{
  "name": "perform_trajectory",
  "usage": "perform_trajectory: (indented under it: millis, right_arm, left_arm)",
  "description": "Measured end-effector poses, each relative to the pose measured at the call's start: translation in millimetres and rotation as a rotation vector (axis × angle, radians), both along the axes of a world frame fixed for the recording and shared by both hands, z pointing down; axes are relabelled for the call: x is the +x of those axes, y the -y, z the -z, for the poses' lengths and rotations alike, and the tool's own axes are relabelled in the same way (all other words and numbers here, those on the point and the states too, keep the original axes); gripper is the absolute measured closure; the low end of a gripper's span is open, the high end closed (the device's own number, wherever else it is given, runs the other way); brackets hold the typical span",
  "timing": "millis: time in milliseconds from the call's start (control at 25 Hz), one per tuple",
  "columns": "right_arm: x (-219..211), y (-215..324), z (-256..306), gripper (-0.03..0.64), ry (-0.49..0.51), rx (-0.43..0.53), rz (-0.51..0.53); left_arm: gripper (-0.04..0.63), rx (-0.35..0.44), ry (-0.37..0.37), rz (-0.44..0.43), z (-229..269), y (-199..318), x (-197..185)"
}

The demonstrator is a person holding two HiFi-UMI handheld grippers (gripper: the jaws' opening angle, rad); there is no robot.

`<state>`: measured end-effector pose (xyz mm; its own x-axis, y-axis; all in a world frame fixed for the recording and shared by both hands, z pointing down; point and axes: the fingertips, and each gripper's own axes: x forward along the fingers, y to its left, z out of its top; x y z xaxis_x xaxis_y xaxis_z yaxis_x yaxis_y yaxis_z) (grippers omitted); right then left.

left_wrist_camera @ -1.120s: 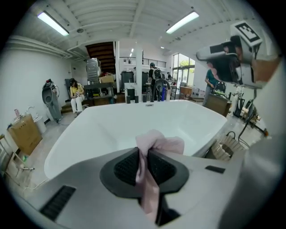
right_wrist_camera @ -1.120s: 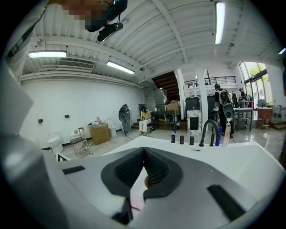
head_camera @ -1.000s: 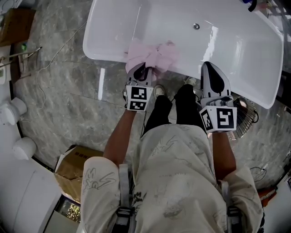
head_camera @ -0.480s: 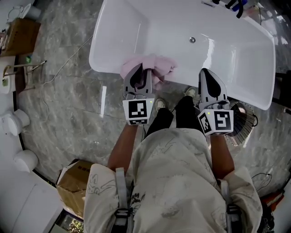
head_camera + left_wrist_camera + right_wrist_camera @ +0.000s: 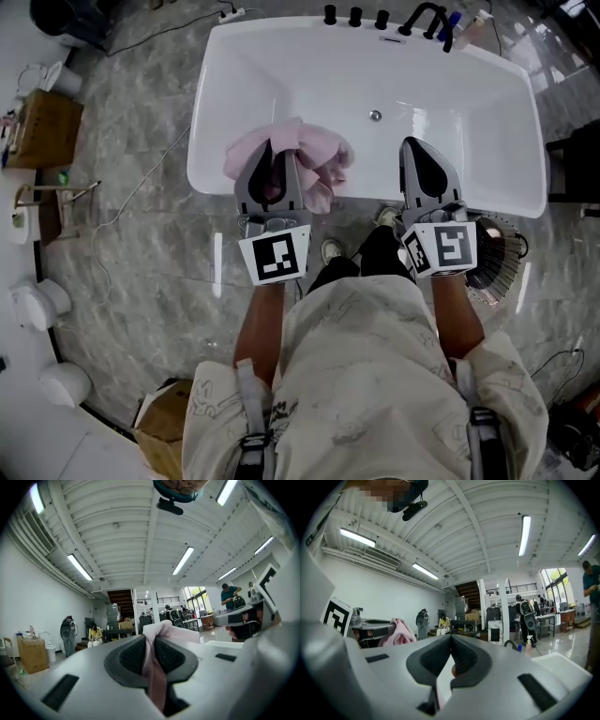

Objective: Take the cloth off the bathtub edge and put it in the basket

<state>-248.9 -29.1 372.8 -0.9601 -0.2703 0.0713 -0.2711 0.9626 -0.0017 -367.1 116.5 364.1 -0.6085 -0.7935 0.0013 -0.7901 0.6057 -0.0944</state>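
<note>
In the head view my left gripper (image 5: 272,164) is shut on a pink cloth (image 5: 314,155). The cloth hangs bunched around its jaws, above the near rim of the white bathtub (image 5: 216,122). The left gripper view has a fold of the cloth (image 5: 156,677) pinched between the dark pads of the left gripper (image 5: 151,641). My right gripper (image 5: 424,155) is shut on nothing, level with the left one over the tub's near rim. The right gripper (image 5: 450,639) points level, with the pink cloth (image 5: 397,633) to its left. A wire basket (image 5: 497,261) stands on the floor at the right, partly behind my right hand.
Dark taps (image 5: 375,17) line the tub's far rim and a drain (image 5: 375,115) sits in its bottom. Cardboard boxes (image 5: 42,127) and white fixtures (image 5: 37,305) stand along the left. My shoe (image 5: 330,250) is on the marble floor by the tub.
Both grippers have risen, the left one more. The pink cloth has come up off the tub edge in the left gripper. The head view now takes in the whole tub.
</note>
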Motion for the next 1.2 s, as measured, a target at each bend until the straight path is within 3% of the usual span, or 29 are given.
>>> perform_trajectory:
  millis: [240, 440, 840, 1200]
  right_arm:
    - [21, 14, 50, 0.628, 0.076, 0.075, -0.088]
    - [46, 37, 68, 0.627, 0.093, 0.112, -0.191]
    - [127, 96, 66, 0.627, 0.095, 0.100, -0.340]
    - [222, 150, 63, 0.627, 0.104, 0.083, -0.459]
  left_arm:
    - [0.541, 0.100, 0.047, -0.050, 58, 10, 9]
    - [0.540, 0.157, 0.064, -0.113, 70, 29, 20]
    - [0.540, 0.178, 0.040, -0.244, 76, 100, 72]
    - [0.540, 0.190, 0.045, -0.381, 91, 178, 157]
